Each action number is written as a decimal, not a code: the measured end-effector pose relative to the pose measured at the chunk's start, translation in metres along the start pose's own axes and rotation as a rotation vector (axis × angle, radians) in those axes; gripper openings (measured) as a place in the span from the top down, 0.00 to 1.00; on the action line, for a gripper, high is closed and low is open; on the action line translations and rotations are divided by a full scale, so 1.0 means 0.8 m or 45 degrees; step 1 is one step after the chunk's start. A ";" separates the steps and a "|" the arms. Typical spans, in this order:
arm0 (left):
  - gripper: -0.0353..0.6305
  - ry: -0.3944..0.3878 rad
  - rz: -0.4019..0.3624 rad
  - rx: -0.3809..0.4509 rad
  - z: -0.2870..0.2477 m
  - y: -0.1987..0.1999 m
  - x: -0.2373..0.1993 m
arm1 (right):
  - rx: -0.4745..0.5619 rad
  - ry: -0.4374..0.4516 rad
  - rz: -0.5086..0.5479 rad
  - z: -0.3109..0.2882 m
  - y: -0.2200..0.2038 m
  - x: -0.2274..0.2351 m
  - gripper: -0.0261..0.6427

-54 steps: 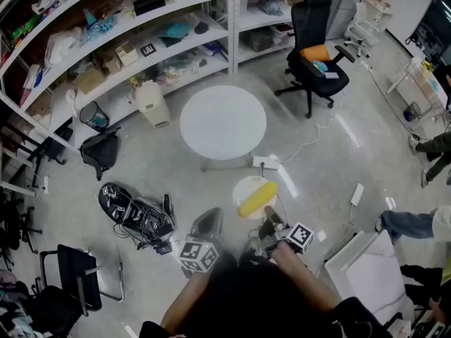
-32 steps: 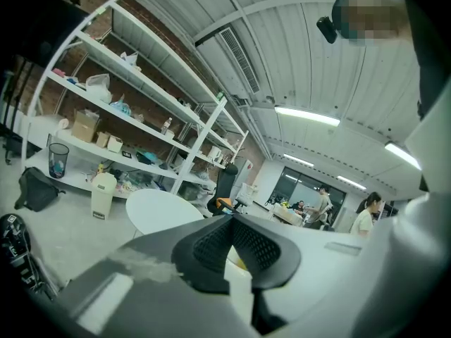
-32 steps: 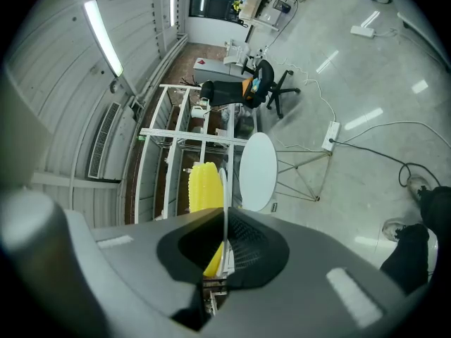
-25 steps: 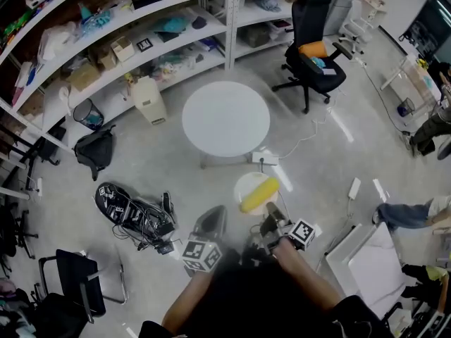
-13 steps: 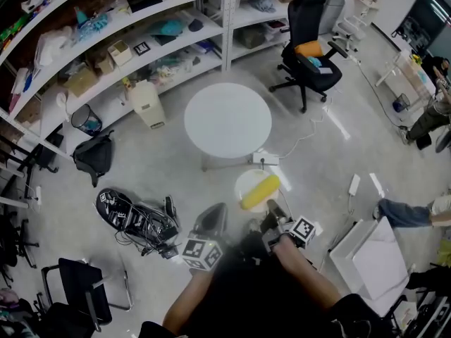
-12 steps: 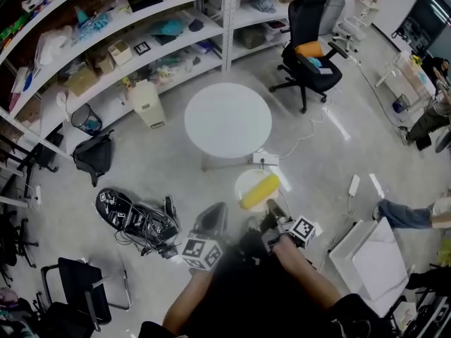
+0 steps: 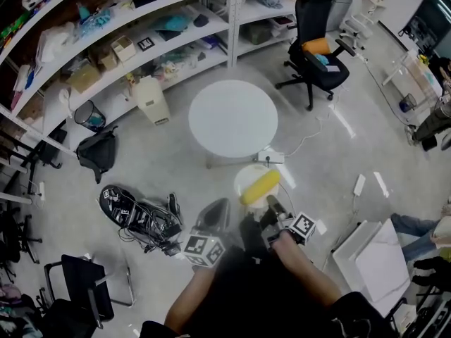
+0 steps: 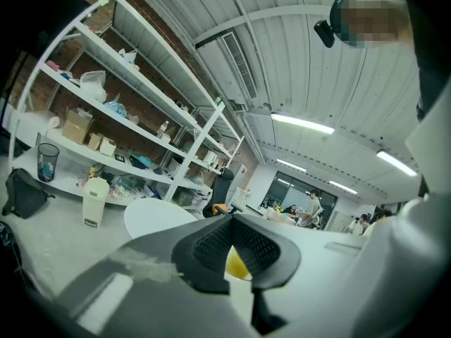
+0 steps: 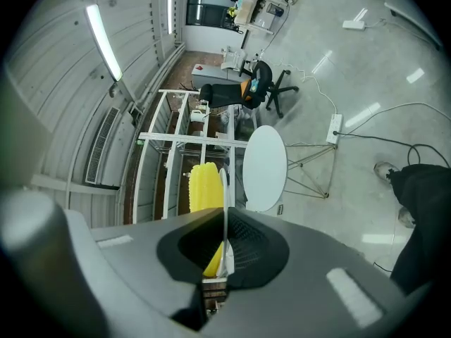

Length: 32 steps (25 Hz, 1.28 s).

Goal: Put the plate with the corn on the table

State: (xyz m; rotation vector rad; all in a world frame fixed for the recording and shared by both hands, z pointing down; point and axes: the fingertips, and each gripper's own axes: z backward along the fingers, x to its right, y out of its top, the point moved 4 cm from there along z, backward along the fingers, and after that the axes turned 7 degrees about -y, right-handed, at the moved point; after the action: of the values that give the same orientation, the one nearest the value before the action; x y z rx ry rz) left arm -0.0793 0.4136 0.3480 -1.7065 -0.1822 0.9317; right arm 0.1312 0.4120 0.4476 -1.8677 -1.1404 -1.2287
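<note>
The right gripper (image 9: 224,259) jaws are clamped almost fully closed on the rim of the plate (image 7: 246,177), which is seen edge-on between them. The corn (image 7: 260,186) is carried on the plate, near the table (image 7: 232,117) but short of its nearest edge. The left gripper (image 8: 236,263) jaws are drawn nearly together, further from the table than the plate

Plate (image 7: 246,177) near rim hidden behind right claw (image 7: 270,205), left claw (image 7: 217,212) blurred, person (image 7: 428,124) cut off at right edge
</note>
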 end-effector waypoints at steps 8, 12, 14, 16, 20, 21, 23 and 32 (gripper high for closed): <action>0.94 0.020 0.007 0.006 -0.037 0.011 -0.014 | -0.021 -0.003 -0.007 -0.034 0.025 -0.007 0.93; 0.94 0.037 0.007 -0.003 -0.062 0.017 -0.028 | -0.046 -0.002 -0.008 -0.061 0.040 -0.018 0.93; 0.94 0.045 0.012 -0.008 -0.076 0.020 -0.036 | -0.059 -0.010 0.003 -0.075 0.049 -0.022 0.93; 0.94 0.057 0.020 -0.006 -0.091 0.022 -0.043 | -0.073 -0.012 0.009 -0.089 0.059 -0.026 0.93; 0.94 0.078 0.032 -0.006 -0.120 0.021 -0.056 | -0.095 -0.007 0.004 -0.114 0.078 -0.027 0.93; 0.94 0.082 0.031 -0.006 -0.127 0.021 -0.059 | -0.101 -0.013 0.005 -0.121 0.083 -0.027 0.93; 0.94 0.092 0.029 -0.007 -0.144 0.021 -0.064 | -0.116 -0.021 0.008 -0.135 0.096 -0.028 0.93; 0.94 0.133 0.045 -0.003 -0.206 0.033 -0.084 | -0.166 -0.019 0.006 -0.184 0.141 -0.041 0.93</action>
State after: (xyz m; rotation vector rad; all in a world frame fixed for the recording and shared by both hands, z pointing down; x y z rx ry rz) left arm -0.0243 0.2431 0.3675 -1.7604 -0.0838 0.8663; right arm 0.1687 0.2285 0.4680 -1.9770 -1.0857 -1.3162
